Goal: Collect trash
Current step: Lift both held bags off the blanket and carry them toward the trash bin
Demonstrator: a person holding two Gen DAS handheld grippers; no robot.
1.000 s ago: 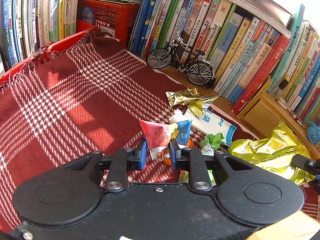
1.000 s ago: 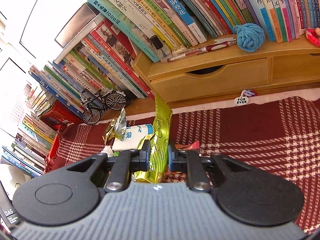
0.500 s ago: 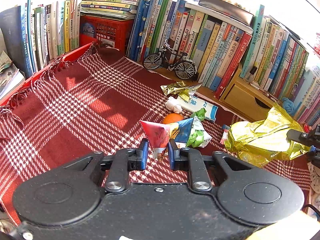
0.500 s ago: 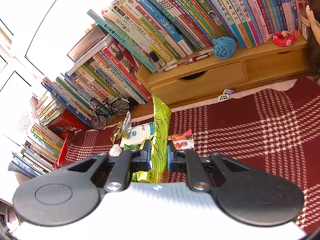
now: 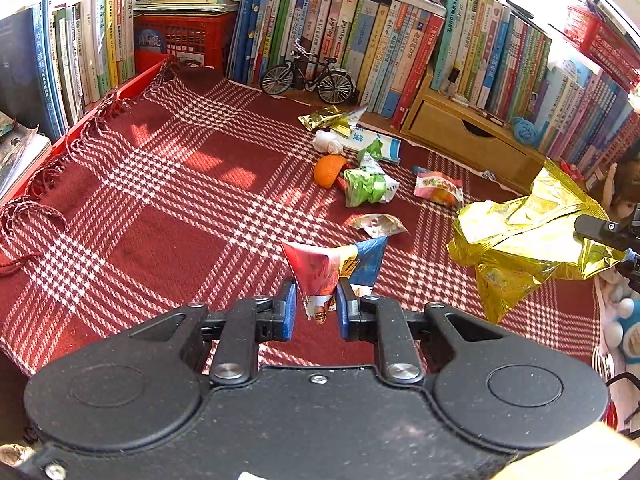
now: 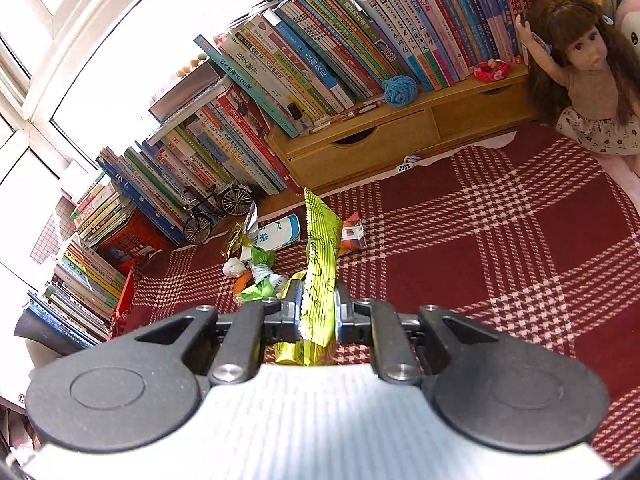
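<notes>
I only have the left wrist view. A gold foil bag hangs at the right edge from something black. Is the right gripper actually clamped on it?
Observer: Yes. In the right wrist view the right gripper has both pads pressed on the gold foil bag, and the face of the bag seen there is lime green with print.
Operator: The left gripper has the red-and-blue wrapper. What sits right of the drawer unit?
Observer: A long-haired doll in a flowered skirt sits just past the drawer unit, at the edge of the checked cloth.
Operator: Where does the light come from?
Observer: A white-framed window stands behind the leaning books.
</notes>
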